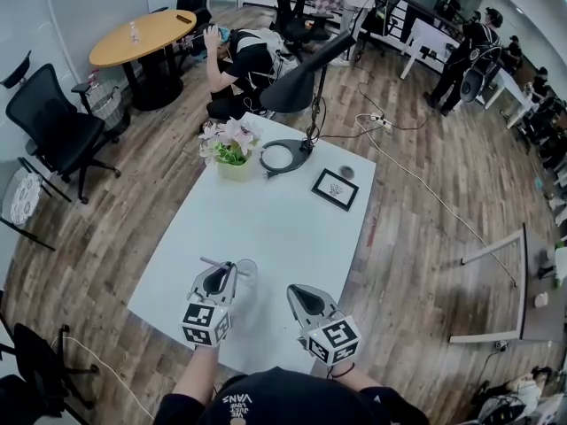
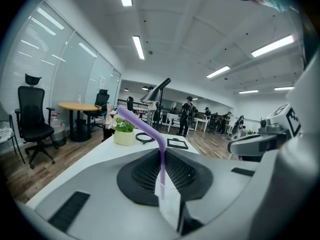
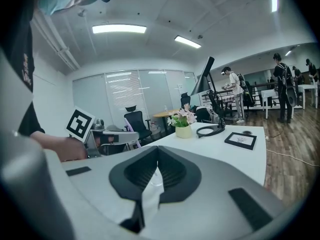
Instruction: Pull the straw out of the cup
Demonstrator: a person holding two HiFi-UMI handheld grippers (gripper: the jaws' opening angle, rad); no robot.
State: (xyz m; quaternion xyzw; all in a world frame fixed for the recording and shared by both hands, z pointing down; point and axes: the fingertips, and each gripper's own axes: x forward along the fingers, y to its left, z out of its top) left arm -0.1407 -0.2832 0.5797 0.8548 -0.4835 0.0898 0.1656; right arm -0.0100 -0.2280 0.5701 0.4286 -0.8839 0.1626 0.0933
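A purple bendy straw (image 1: 213,261) is pinched between the jaws of my left gripper (image 1: 223,271), which is shut on it. In the left gripper view the straw (image 2: 145,126) rises upright from between the jaws of that gripper (image 2: 161,159), then bends up and to the left. Its lower end is hidden by the jaws. A clear cup (image 1: 246,273) stands on the white table (image 1: 283,228) just right of the left gripper's tip. My right gripper (image 1: 297,292) hovers to the right of the cup, apart from it. Its jaws (image 3: 157,156) are shut with nothing between them.
Farther along the table stand a small pot of pink flowers (image 1: 230,153), a black desk lamp (image 1: 297,87) with a ring base (image 1: 282,158), a black picture frame (image 1: 335,189) and a small dark disc (image 1: 347,173). Office chairs, a round wooden table (image 1: 142,38) and several people are beyond.
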